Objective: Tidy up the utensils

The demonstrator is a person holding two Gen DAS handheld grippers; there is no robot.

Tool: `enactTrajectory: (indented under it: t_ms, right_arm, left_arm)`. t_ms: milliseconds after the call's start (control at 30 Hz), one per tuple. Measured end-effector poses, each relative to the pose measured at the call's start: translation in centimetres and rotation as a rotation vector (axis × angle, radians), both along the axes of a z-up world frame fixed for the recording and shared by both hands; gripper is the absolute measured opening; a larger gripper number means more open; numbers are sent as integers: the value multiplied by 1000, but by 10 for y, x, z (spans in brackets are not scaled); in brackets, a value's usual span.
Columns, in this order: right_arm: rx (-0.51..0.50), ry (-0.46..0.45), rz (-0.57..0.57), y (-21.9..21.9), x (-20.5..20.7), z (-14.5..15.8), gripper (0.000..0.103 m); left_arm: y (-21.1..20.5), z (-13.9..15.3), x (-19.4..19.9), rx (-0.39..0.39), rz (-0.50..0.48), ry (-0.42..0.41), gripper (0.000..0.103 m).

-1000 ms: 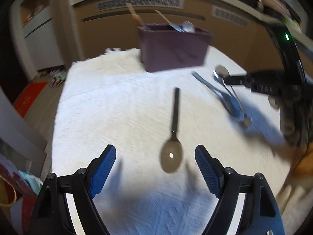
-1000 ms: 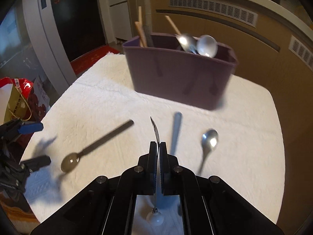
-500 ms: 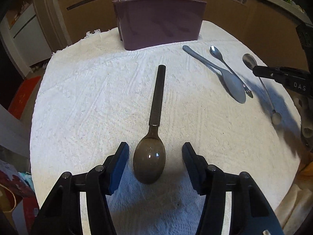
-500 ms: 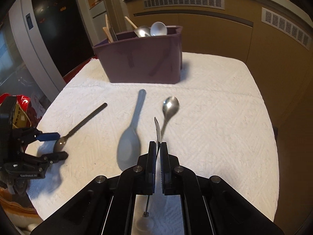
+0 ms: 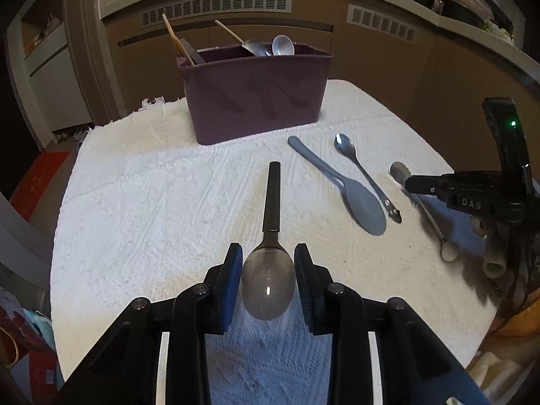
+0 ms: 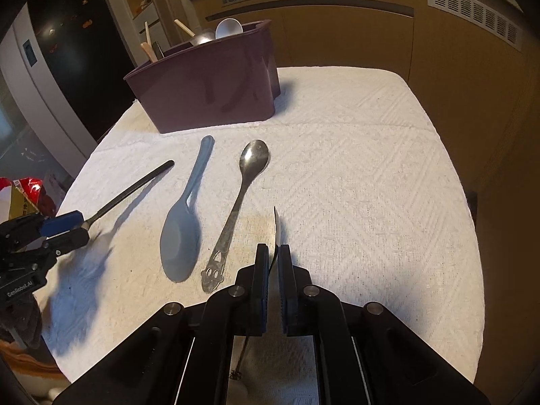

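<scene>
A dark-handled spoon (image 5: 271, 202) lies on the white cloth, handle pointing at the purple bin (image 5: 256, 101). My left gripper (image 5: 268, 270) is closing on its bowl, and both blue pads touch the bowl's sides. Right of it lie a grey-blue plastic spoon (image 6: 180, 236) and a metal spoon (image 6: 243, 195) with a face-shaped handle end. My right gripper (image 6: 274, 253) holds a thin small spoon (image 5: 427, 212) edge-on. Its jaws are opening slightly, and the spoon's white tip rests on the cloth.
The bin (image 6: 209, 94) stands at the far side of the table with several utensils upright in it. Brown cabinets (image 5: 388, 60) run behind the table, and the cloth's edges drop off left and right. A red bag (image 6: 30, 189) sits low at the left.
My left gripper moved forward over the dark-handled spoon's bowl and its jaws narrowed from wide to touching it. The right gripper came down beside the two lying spoons and rolled a little.
</scene>
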State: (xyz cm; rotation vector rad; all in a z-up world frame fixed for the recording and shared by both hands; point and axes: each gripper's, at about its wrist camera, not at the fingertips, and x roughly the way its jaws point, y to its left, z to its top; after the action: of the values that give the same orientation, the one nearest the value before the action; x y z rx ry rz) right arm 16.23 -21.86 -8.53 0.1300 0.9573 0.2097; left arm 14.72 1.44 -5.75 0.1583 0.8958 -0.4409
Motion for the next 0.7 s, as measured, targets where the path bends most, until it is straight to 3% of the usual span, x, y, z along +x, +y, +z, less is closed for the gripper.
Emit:
enactTrajectory:
  t_ms: [467, 700]
  right_arm:
    - [-108, 13, 17, 8, 31, -3, 6]
    - [-109, -82, 66, 20, 11, 36, 2]
  left_arm:
    - [17, 12, 0, -46, 45, -29, 28]
    - [24, 40, -11, -70, 49, -107, 28]
